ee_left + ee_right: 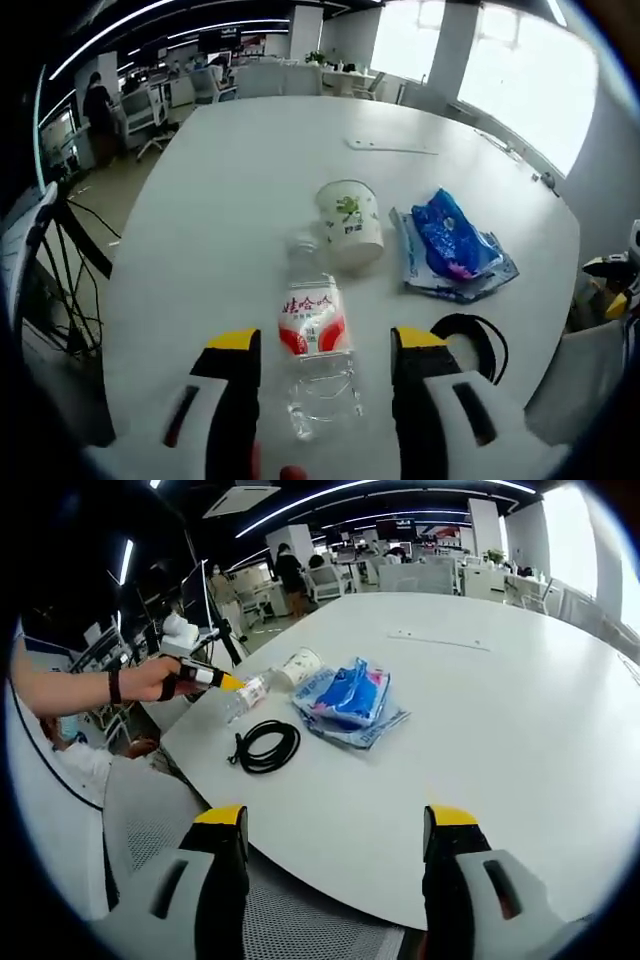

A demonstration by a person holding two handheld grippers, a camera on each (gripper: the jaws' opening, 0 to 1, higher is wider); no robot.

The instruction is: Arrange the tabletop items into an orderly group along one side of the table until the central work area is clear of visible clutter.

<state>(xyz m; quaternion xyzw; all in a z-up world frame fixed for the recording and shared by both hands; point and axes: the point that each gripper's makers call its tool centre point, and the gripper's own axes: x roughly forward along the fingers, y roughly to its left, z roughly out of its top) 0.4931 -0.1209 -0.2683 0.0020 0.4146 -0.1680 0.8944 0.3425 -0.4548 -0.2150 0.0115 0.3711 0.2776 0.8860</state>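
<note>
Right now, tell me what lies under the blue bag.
The blue bag rests on a flat stack of printed plastic packets, edges sticking out. Whatever lies beneath the bag's middle is covered.

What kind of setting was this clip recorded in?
Most likely an open-plan office. A large white table sits in the foreground, rows of desks with office chairs fill the background under long ceiling light strips, and big windows line one side.

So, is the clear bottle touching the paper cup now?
Touching. In the left gripper view the bottle's cap end meets the paper cup's side with no table visible between them.
</note>
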